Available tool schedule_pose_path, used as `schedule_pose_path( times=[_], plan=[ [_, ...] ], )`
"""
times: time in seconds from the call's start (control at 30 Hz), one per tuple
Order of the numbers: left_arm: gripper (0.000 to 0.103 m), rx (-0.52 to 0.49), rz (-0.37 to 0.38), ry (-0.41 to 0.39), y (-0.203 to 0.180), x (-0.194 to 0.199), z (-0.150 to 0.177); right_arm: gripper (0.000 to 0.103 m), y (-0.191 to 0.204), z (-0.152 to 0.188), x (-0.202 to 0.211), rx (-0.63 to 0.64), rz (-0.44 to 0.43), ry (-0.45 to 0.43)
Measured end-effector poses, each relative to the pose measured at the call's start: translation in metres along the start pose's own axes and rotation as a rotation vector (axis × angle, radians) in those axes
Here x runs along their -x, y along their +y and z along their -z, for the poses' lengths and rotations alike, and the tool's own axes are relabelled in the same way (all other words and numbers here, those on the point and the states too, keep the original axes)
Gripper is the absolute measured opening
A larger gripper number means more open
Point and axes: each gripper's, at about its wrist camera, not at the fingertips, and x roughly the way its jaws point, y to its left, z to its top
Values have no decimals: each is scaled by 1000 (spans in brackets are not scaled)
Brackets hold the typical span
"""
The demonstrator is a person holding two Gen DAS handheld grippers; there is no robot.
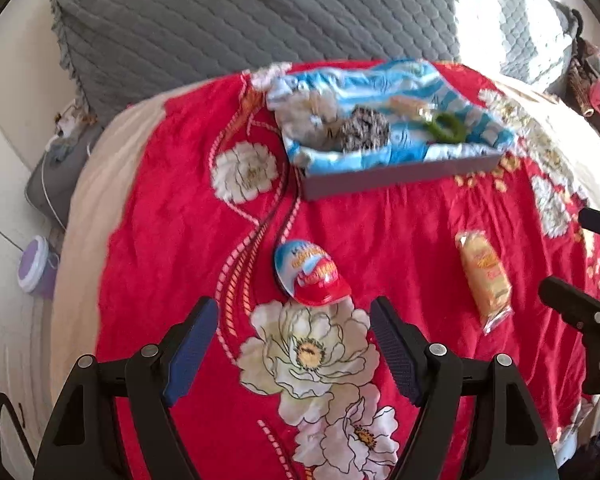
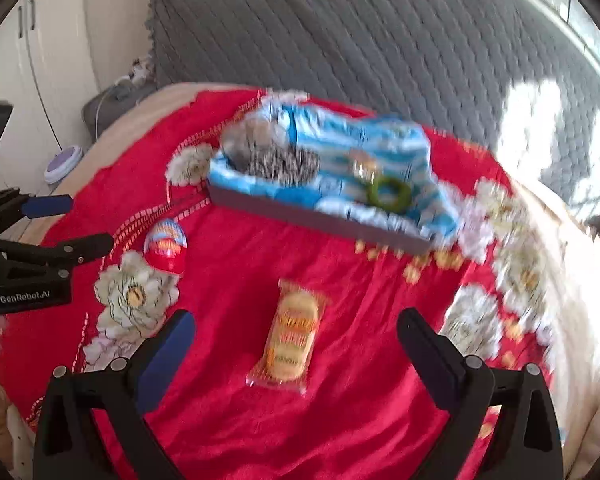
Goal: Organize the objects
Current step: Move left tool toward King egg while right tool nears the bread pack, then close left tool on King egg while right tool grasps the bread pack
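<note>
Red cloth with big white flowers [image 1: 228, 240] covers the bed, and a flat grey box lined with a blue and white crinkly bag [image 1: 400, 178] sits on it near the grey quilted pillow [image 1: 260, 32]. Some things are already in the box: a fuzzy black and white speckled ball [image 1: 364, 128], a green ring [image 1: 446, 125] and a small pale wrapped thing that is too blurry to name. So part of the tidying looks done. Two things are left out on the red cloth. One is a shiny red and blue egg-shaped treat [image 1: 308, 274], and the other is a long yellow snack in a clear wrapper [image 2: 290, 340]. They lie well apart from each other and from the box. The left claw [image 1: 294, 344] is wide open and holds nothing; the egg-shaped treat sits just past its blue fingertips [image 1: 196, 334], not touching them. The right claw [image 2: 296, 344] is wide open too and holds nothing, with the yellow snack lying on the cloth between its two fingers and not pinched. I think each claw is about to pick up the thing in front of it, and then both things need to go in the box.
</note>
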Motion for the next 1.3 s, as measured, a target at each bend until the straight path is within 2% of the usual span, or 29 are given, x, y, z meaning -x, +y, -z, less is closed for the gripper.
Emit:
schedule_pose_path(
  times=[0.23, 0.5, 0.73, 1.1, 1.23, 1.3],
  plan=[
    [79, 14, 0, 21, -10, -34, 5, 102, -2, 17, -28, -50, 22, 38],
    [79, 76, 1, 62, -2, -72, 0, 102, 2, 27, -57, -85, 37, 71],
    [79, 146, 15, 68, 8, -90, -7, 102, 4, 29, -72, -100, 41, 84],
    [79, 152, 17, 66, 4, -107, -11, 101, 0, 31, -96, -167, 85, 117],
    [79, 149, 14, 75, 4, -113, -11, 89, 0, 29, -101, -153, 93, 133],
    [70, 135, 17, 72, 4, -115, -12, 80, 0, 27, -104, -142, 106, 135]
  ],
)
